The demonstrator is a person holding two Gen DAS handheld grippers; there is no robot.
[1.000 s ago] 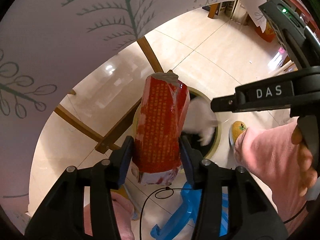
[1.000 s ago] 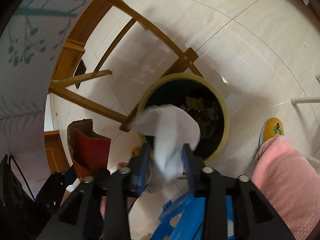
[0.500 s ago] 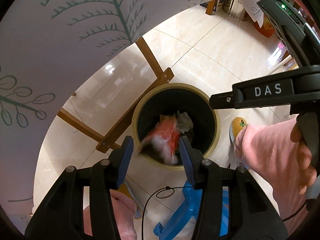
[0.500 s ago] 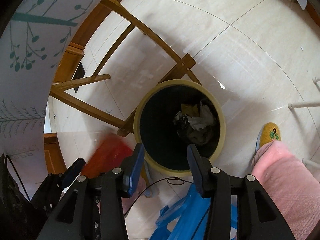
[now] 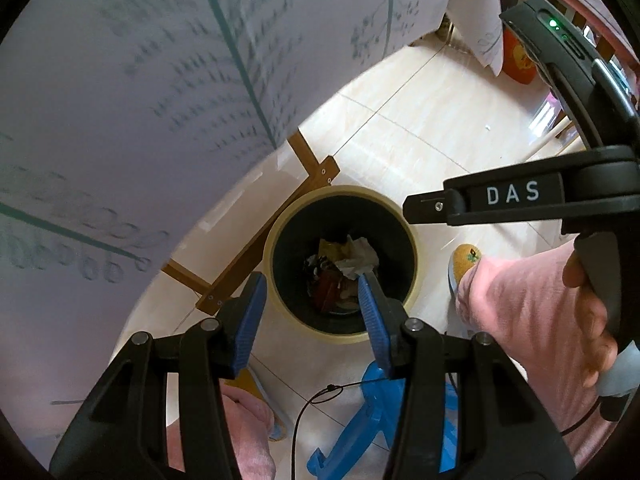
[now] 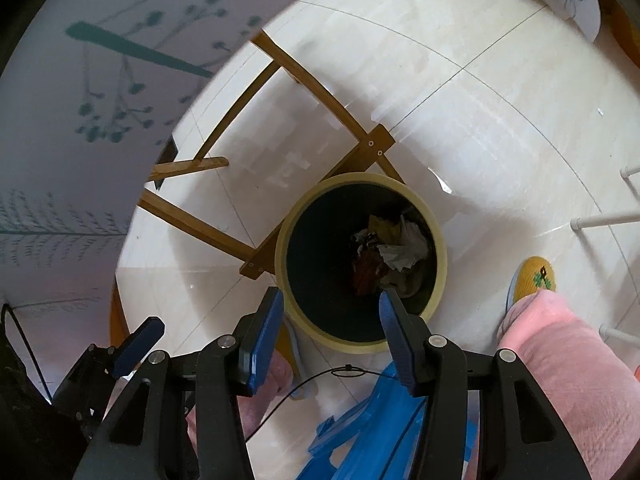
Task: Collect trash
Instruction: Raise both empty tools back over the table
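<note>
The round black waste bin with a cream rim (image 5: 276, 240) is seen at the centre of both frames, on pale floor tiles beside a wooden table frame (image 6: 320, 92). Inside it, a crumpled white tissue (image 6: 404, 250) lies on top, touching a flattened red wrapper (image 6: 366, 270) at its lower left. The left gripper (image 5: 310, 312) is held above the bin with jaws apart and nothing between them. The right gripper (image 6: 328, 336) has just been opening; its jaws are likewise empty. Both pieces are judged light, soft and easily crushed, unlikely to slip; any raised fold would serve as a hold.
</note>
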